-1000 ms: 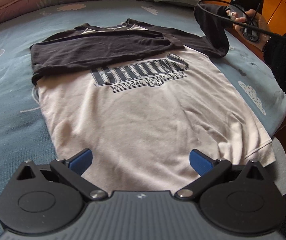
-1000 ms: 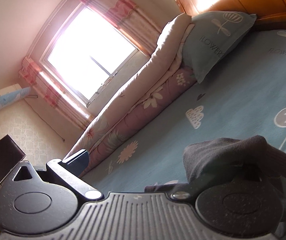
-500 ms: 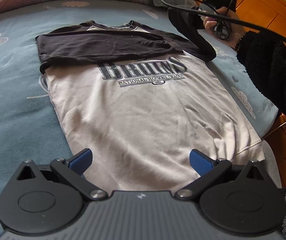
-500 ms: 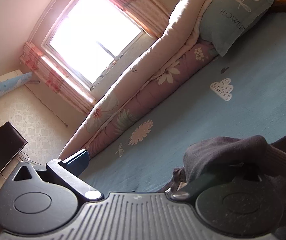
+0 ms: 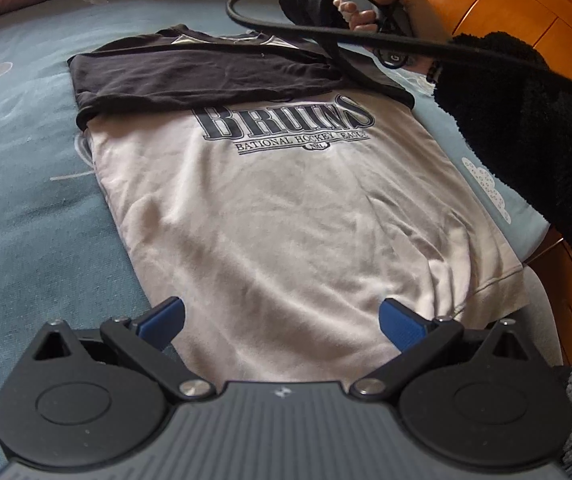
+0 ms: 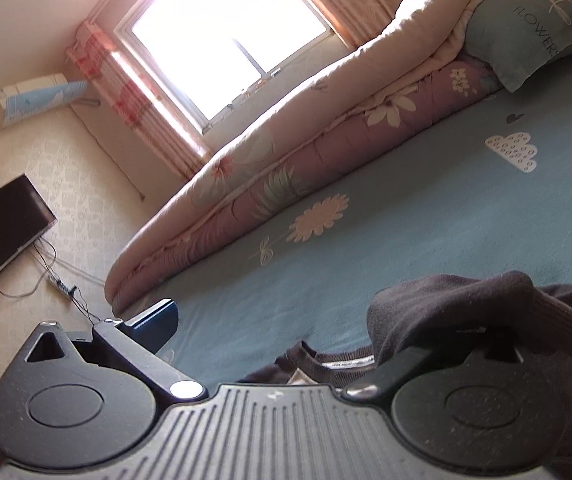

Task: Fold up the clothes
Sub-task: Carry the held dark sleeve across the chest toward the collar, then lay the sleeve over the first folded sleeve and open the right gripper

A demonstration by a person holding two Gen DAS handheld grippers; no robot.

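A grey shirt (image 5: 286,208) with black sleeves and "BRUINS" lettering lies flat on the blue bed (image 5: 25,184). One black sleeve (image 5: 189,80) is folded across its chest. My left gripper (image 5: 281,320) hangs open over the shirt's hem, with nothing between its blue pads. My right gripper (image 6: 290,328) stands open above the collar (image 6: 338,364). The other sleeve's cuff (image 6: 466,308) is draped over its right finger, lifted off the bed. The left wrist view shows that raised cuff (image 5: 310,4) beside the person's hand (image 5: 366,12).
A rolled floral quilt (image 6: 286,152) and a blue pillow (image 6: 534,24) lie along the bed's far side. A black cable (image 5: 366,36) crosses above the shirt's shoulder. A wooden bed frame (image 5: 526,20) runs along the right; the person's dark fleece sleeve (image 5: 534,140) reaches over it.
The right gripper has carried the lifted black sleeve from the shirt's right side inward, over the collar. The left gripper stays open near the hem.
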